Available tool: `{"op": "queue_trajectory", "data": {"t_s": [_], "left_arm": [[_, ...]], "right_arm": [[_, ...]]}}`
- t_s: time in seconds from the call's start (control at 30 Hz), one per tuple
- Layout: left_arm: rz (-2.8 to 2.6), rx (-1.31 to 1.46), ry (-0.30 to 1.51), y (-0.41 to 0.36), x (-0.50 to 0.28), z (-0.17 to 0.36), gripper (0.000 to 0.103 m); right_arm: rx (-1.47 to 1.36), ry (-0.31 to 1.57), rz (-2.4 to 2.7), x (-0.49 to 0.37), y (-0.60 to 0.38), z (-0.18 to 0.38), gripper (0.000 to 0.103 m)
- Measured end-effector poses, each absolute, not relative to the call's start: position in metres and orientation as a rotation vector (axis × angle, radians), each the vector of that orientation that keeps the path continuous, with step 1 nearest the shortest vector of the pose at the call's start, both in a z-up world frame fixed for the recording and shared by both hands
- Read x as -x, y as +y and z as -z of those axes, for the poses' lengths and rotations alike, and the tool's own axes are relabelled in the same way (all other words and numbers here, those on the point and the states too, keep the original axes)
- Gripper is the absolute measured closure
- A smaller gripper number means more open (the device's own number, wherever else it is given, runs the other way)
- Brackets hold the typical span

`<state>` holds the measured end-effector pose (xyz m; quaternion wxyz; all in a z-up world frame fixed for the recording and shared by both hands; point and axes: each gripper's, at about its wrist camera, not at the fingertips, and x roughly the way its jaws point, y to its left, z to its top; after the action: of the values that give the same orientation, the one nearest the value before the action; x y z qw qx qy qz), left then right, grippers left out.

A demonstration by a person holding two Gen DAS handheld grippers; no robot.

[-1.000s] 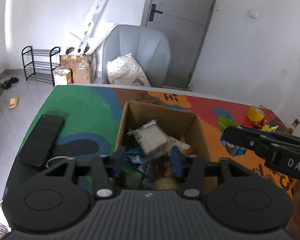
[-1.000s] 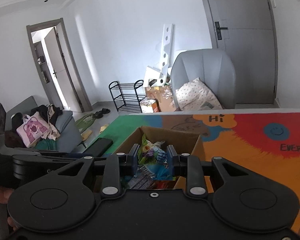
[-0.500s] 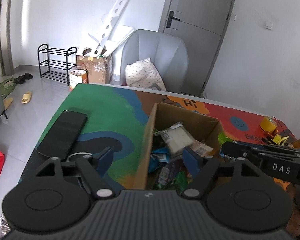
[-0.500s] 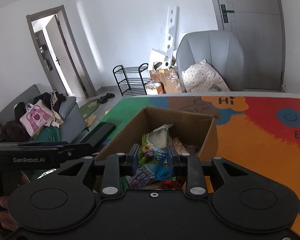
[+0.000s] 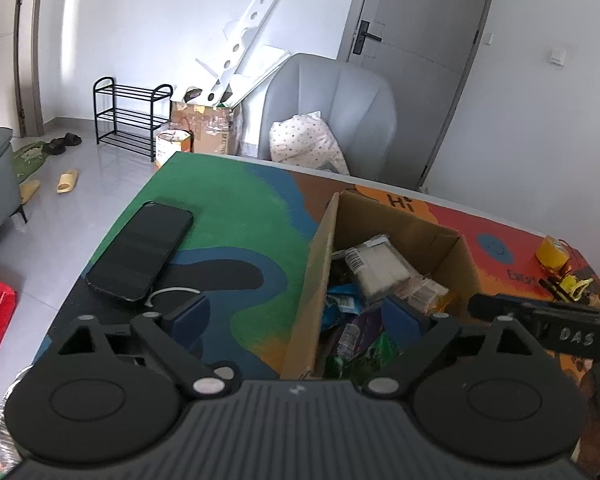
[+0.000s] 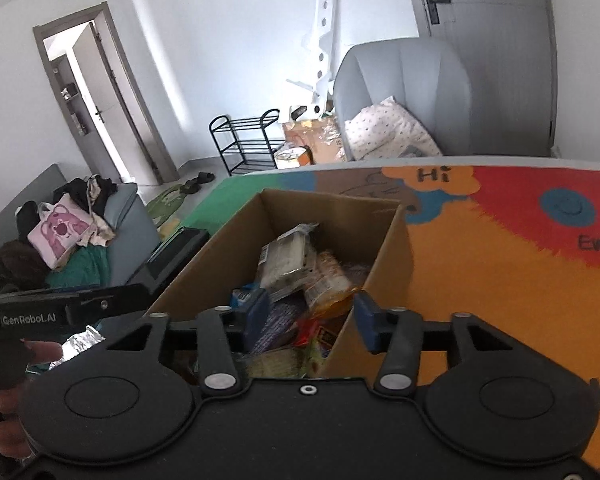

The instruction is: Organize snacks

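Moved: both tools' jaws just widened; left tool (image 5: 296,312) shifted sideways, now straddling box (image 5: 306,288) wall.
Right tool (image 6: 306,316): released, nothing gripped, over snacks (image 6: 288,256).
Snacks: piled inside box on table (image 5: 228,200).
Risk: left jaw could snag wall, tipping box.
Hidden: lower packets, phone (image 5: 140,250) partly behind tool.

Box (image 5: 306,280) wall + phone (image 5: 140,252) block left side; orange mat (image 6: 500,300) free.
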<state>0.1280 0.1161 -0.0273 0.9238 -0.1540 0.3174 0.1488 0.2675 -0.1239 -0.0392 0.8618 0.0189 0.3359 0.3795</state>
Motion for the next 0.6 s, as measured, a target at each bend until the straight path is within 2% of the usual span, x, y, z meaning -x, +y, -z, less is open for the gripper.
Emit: {"op": "queue_trajectory", "data": {"t_s": [0.23,0.3,0.37,0.6], "left_arm": [[-0.323,0.308,0.664,0.114,-0.122,0.027,0.010],[-0.321,0.298,0.663,0.111,-0.120,0.025,0.008],[-0.320,0.291,0.657,0.108,-0.118,0.022,0.007],[-0.302,0.259,0.637,0.091,-0.113,0.011,0.003]], "right_arm": [[-0.040,0.690,-0.794,-0.262,-0.131,0.031,0.046],[-0.040,0.683,-0.787,-0.260,-0.134,0.028,0.033],[-0.032,0.668,-0.773,-0.257,-0.137,0.025,0.024],[-0.043,0.636,-0.716,-0.249,-0.158,0.014,0.010]]}}
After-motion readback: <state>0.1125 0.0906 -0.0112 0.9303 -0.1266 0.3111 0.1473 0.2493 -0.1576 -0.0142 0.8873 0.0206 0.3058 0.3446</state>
